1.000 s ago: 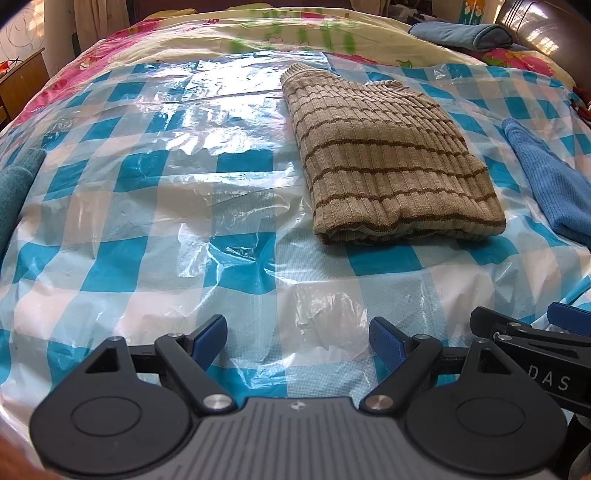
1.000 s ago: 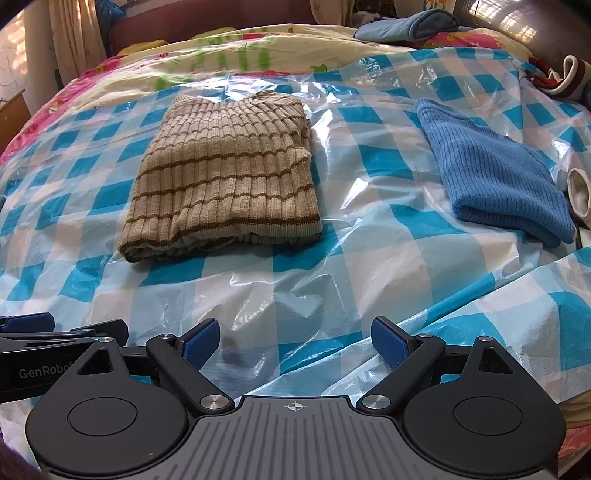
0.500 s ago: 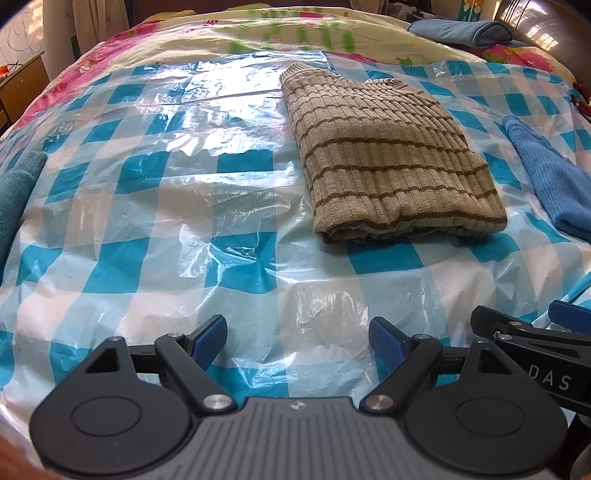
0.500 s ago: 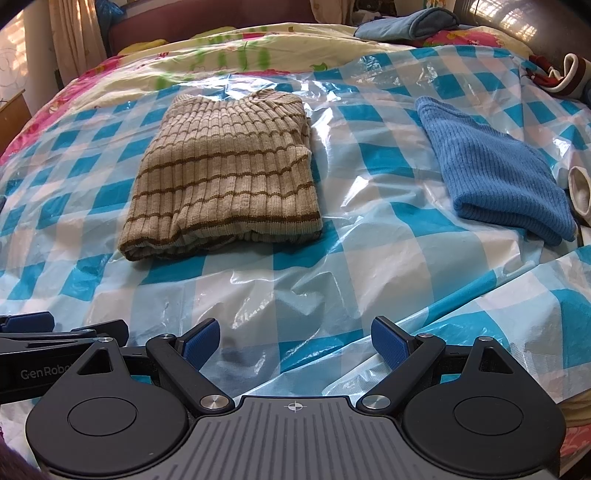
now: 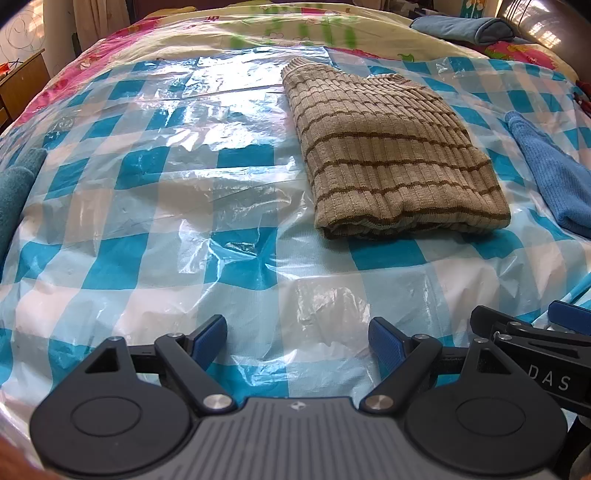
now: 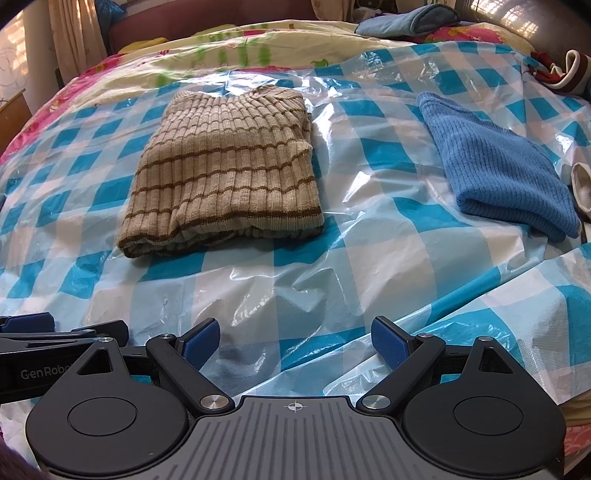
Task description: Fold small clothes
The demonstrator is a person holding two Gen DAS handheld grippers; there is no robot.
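A beige sweater with brown stripes (image 5: 391, 155) lies folded on the blue-and-white checked plastic sheet (image 5: 147, 206); it also shows in the right wrist view (image 6: 225, 177). A folded blue knit garment (image 6: 495, 166) lies to its right, seen at the edge of the left wrist view (image 5: 550, 177). My left gripper (image 5: 297, 341) is open and empty, low over the sheet's near edge, well short of the sweater. My right gripper (image 6: 295, 339) is open and empty beside it, also near the front edge.
A teal cloth (image 5: 14, 192) lies at the sheet's left edge. A blue pillow (image 6: 410, 22) rests at the far end of the bed. A red-and-cream garment (image 6: 565, 70) and a pale item (image 6: 581, 188) lie at the right. A wooden cabinet (image 5: 18, 85) stands left.
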